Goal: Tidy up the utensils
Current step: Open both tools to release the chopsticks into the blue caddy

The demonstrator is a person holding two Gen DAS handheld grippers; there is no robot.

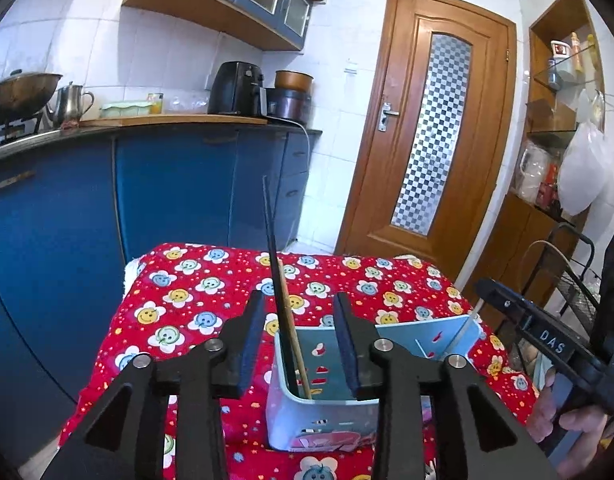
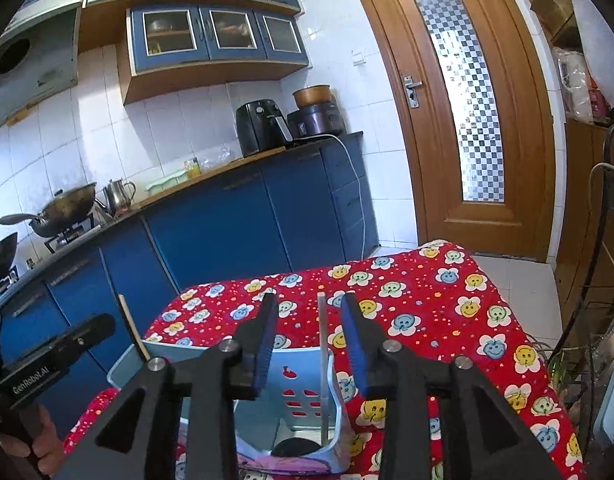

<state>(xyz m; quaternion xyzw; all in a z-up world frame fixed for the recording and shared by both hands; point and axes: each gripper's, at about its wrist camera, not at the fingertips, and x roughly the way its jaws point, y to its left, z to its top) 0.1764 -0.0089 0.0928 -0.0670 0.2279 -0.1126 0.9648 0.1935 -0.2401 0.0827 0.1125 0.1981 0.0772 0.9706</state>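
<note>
My surface [image 1: 195, 304] wears a red cloth printed with smiling flowers, and on it, close in front of me, stands a pale blue plastic holder [image 1: 319, 412] with slots cut in its walls and a divider across its middle. My left tool [image 1: 300, 344] hangs just above the holder's left compartment, its jaws partly apart, the pads clear of what rises between them: a black chopstick [image 1: 276, 280] and a wooden chopstick [image 1: 293, 332], both standing in that compartment and leaning against its near-left corner. Neither one is pinched. My right tool [image 2: 310, 344] sits over the other compartment with its jaws parted about as far, and a pale, slim chopstick [image 2: 322, 356] stands upright in the gap, its foot down inside the holder, free of both blue pads. From the right wrist view the wooden chopstick's tip shows poking above the holder's far-left edge, beside my left tool.
</note>
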